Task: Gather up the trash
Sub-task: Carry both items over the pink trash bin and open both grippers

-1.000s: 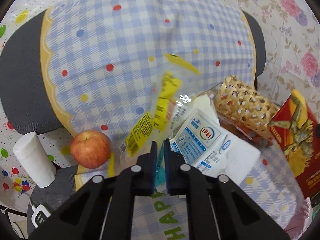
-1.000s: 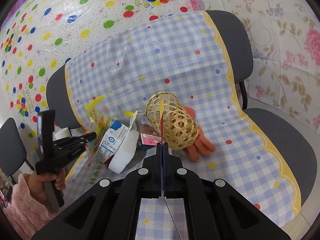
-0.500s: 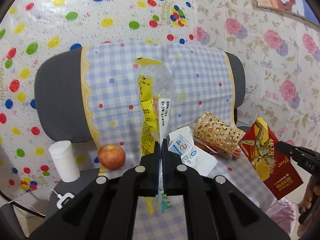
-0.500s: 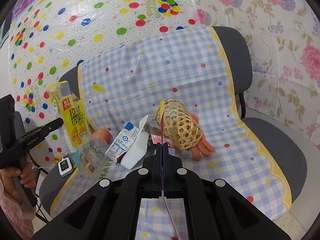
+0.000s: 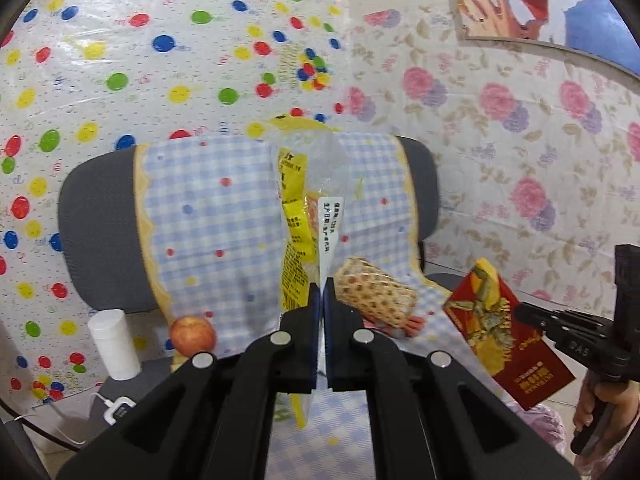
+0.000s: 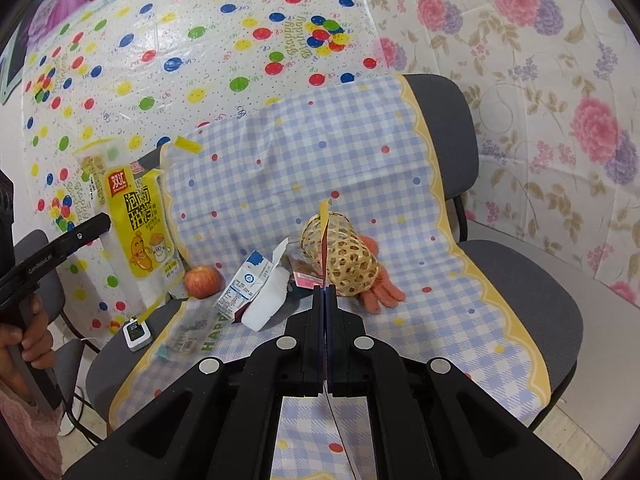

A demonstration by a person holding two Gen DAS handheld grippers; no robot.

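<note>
Currently the left gripper (image 5: 322, 286) has its jaws fully closed on the edge of a clear-and-yellow snack wrapper (image 5: 308, 208), which hangs lifted off the seat, in front of the chair back. In the right wrist view the same wrapper (image 6: 136, 224) dangles at the far left, above the apple (image 6: 202, 280).

The right gripper (image 6: 325, 292) is also closed, pinching the edge of a thin red-and-yellow packet (image 5: 496, 332); seen edge-on, only a sliver of it shows above those jaws.

Trash left on the checked cloth (image 6: 280, 168): milk carton (image 6: 244, 284), white tissue (image 6: 266, 300), a flat clear wrapper (image 6: 188, 328) near the seat's front edge. A wicker basket (image 6: 342, 258) lies on its side, with orange glove (image 6: 380, 288) fingers showing behind it.

Risks, as judged:
- Both grips are on thin film at the very edge. A quick swing could let the wrapper slide out of the jaws; it would likely fall on the apple or off the seat.
- The wrapper's long tail hangs low and could brush the carton or tissue and drag them.
- No bin is in view; where to drop is not clear.
- Both hands full, so the remaining trash needs a release first.
- Apple, glove and basket may not be trash; grabbing them would be an error.
</note>
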